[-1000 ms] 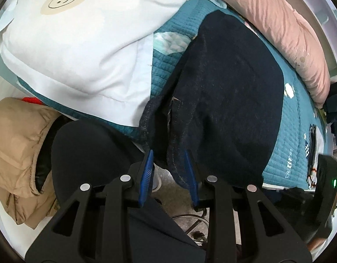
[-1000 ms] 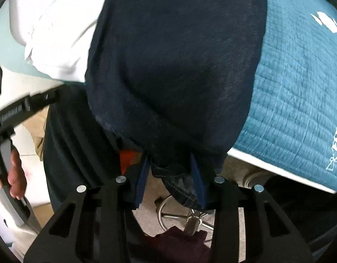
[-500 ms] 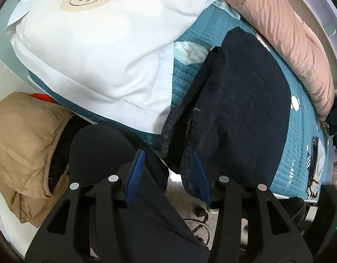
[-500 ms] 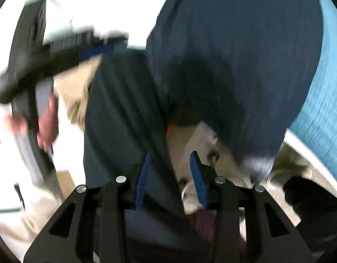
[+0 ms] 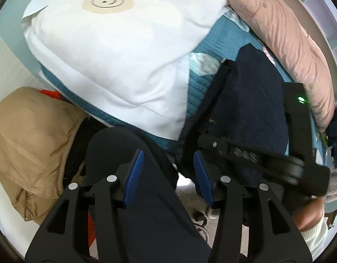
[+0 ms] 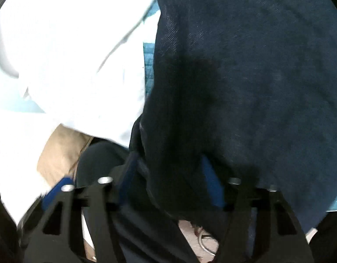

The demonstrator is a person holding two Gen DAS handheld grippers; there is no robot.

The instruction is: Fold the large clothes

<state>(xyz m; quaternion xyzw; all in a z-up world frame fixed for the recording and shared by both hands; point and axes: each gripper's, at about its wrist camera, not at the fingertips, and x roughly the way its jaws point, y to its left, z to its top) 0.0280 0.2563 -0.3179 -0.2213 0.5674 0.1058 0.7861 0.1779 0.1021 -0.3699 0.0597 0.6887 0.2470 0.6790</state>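
Observation:
A folded pair of dark navy jeans (image 5: 253, 100) lies on the teal quilted bedspread (image 5: 199, 87), its near edge hanging over the bed's side. My left gripper (image 5: 168, 171) is open and empty, held off the bed's edge just left of the jeans. My right gripper (image 6: 168, 179) is open, its jaws wide on either side of the jeans' near edge (image 6: 245, 76), which fills that blurred view. The right gripper's black body (image 5: 256, 153) shows in the left wrist view, lying over the jeans.
A white pillow with a smiley face (image 5: 115, 50) lies left of the jeans. A pink duvet (image 5: 288, 41) runs along the far side. A tan garment (image 5: 30, 140) is heaped beside the bed at the left. The person's dark-trousered leg (image 5: 142, 197) is under the left gripper.
Both grippers have let go of the jeans' edge and opened. The left one drew back left; the right one swung left, then returned over the jeans' near edge.

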